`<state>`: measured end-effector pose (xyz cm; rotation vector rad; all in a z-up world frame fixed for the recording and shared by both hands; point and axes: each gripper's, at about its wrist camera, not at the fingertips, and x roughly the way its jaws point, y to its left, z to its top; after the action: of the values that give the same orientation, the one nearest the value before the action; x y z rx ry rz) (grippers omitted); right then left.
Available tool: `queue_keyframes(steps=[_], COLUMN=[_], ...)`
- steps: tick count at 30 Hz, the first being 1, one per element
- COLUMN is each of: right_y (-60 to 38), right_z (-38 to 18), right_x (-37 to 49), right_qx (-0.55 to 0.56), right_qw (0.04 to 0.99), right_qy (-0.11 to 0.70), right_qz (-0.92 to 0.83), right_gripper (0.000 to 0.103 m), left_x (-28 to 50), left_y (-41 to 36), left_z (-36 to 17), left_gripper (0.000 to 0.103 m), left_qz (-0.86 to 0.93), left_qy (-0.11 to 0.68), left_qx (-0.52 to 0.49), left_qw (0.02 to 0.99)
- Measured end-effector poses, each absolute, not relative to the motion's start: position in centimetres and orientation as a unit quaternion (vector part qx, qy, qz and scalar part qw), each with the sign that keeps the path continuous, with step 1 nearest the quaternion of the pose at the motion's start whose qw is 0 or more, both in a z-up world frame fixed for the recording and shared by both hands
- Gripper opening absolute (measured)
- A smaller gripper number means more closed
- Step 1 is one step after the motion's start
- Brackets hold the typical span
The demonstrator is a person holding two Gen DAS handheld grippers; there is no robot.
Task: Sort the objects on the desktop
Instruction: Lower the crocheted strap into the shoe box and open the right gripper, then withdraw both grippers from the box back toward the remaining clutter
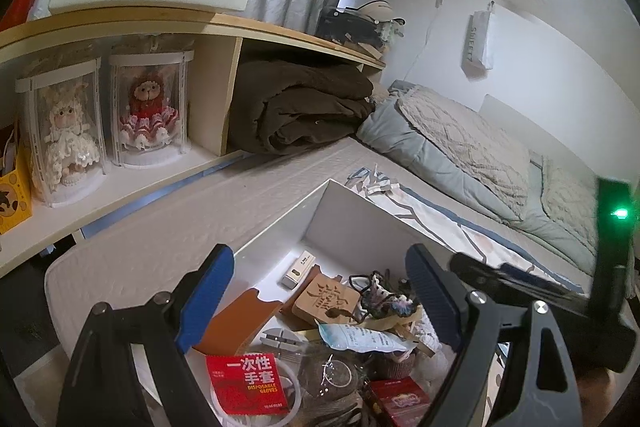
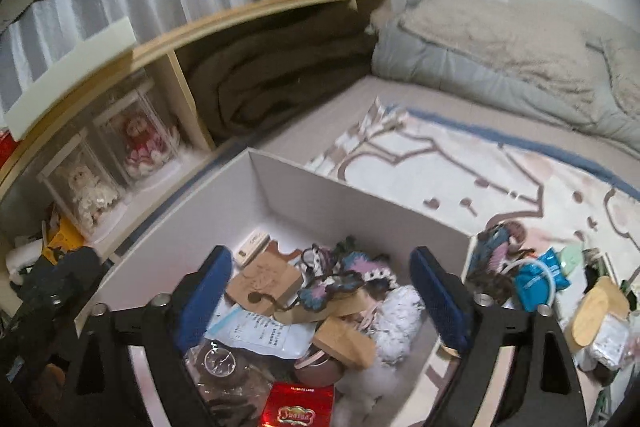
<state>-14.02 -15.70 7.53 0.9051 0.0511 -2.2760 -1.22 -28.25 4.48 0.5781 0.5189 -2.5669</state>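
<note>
A white open box (image 1: 352, 219) (image 2: 320, 203) stands on the bed and holds several objects. Among them are a red disposable-gloves packet (image 1: 246, 383), a carved wooden block (image 1: 324, 297), a crocheted butterfly (image 2: 340, 279), a small white case (image 2: 252, 245), a printed pouch (image 2: 260, 331) and a red tin (image 2: 300, 407). My left gripper (image 1: 318, 255) hangs open over the box, nothing between its blue pads (image 1: 208, 299). Above the same box my right gripper (image 2: 320, 255) is also open and empty. More loose items lie right of the box, including a blue packet (image 2: 540, 279) and a bamboo lid (image 2: 596, 311).
A patterned blanket (image 2: 440, 167) covers the bed right of the box. A grey quilt (image 1: 460, 139) lies at the far end. Left of the bed a wooden shelf (image 1: 224, 27) holds two cased dolls (image 1: 148, 107) and a folded brown blanket (image 1: 300, 107).
</note>
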Motion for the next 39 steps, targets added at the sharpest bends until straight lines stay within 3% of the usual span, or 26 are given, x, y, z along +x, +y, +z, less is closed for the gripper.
queue_keyframes(steps=[1, 9, 20, 39], right_y=[-15.3, -12.3, -9.1, -2.9], right_z=[7.9, 9.3, 10.2, 9.1], right_x=[-13.6, -11.5, -9.7, -9.3], right_qx=[0.337, 0.271, 0.229, 0.247], right_qw=[0.338, 0.309, 0.286, 0.248], right_qy=[0.021, 0.039, 0.039, 0.031], right_qz=[-0.879, -0.911, -0.93, -0.936], right_gripper=[0.103, 0.103, 0.103, 0.103], left_x=[-1.2, -1.6, -2.2, -5.0], left_y=[-28.2, -27.1, -25.1, -18.7], left_z=[4.5, 4.8, 5.1, 4.8], left_gripper=[0.088, 0.089, 0.103, 0.103], left_qz=[-0.932, -0.933, -0.936, -0.951], left_qy=[0.186, 0.162, 0.117, 0.057], left_qx=[0.21, 0.215, 0.215, 0.24], left_qw=[0.231, 0.241, 0.255, 0.189])
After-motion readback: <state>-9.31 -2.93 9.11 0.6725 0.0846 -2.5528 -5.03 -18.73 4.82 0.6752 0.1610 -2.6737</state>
